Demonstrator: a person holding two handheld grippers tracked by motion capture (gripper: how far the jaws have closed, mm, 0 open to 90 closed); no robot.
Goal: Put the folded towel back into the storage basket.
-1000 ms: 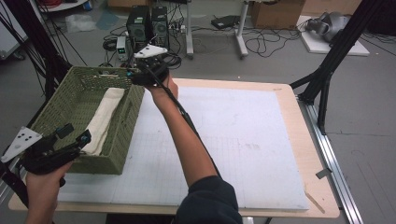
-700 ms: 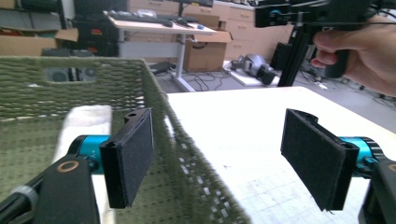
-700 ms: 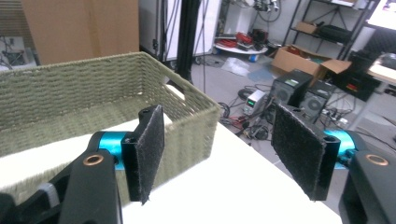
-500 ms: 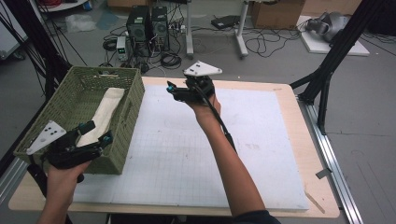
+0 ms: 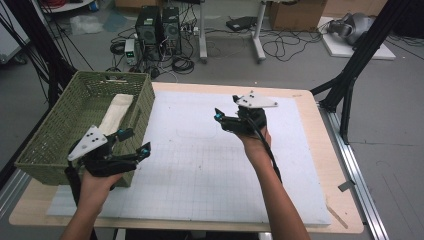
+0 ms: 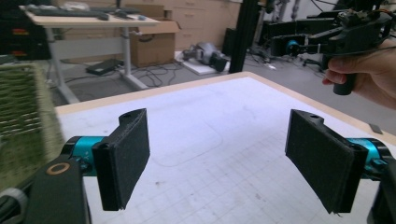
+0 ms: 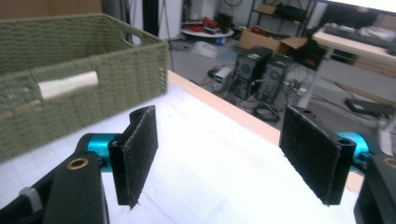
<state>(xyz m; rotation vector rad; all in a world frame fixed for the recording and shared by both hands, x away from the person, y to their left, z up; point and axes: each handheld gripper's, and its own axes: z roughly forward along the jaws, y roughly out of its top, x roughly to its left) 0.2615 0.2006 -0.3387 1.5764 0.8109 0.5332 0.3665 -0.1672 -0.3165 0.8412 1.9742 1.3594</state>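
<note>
A green woven basket [image 5: 47,131] stands on the table's left side with a folded cream cloth [image 5: 116,113] lying inside. My left gripper [image 5: 136,141] hovers at the basket's near right corner, open and empty; its jaws [image 6: 217,158] stand wide apart over the white mat. My right gripper [image 5: 224,111] is held above the mat's middle, pointing left toward the basket, also open and empty [image 7: 224,156]. From the right gripper view, the basket [image 7: 93,93] lies ahead to the left, and the cloth [image 7: 67,84] shows through its handle hole. The left gripper view catches the right gripper [image 6: 359,28] and its hand at upper right.
A white gridded mat [image 5: 210,165] covers most of the wooden table [image 5: 310,115]. Black frame posts [image 5: 350,75] rise at the right, and others stand at the far left. Computer towers [image 5: 157,25] and cables sit on the floor beyond the far edge.
My right gripper has drawn away from the basket's far corner, moving right and nearer over the mat's middle. My left gripper has shifted right along the basket's front.
</note>
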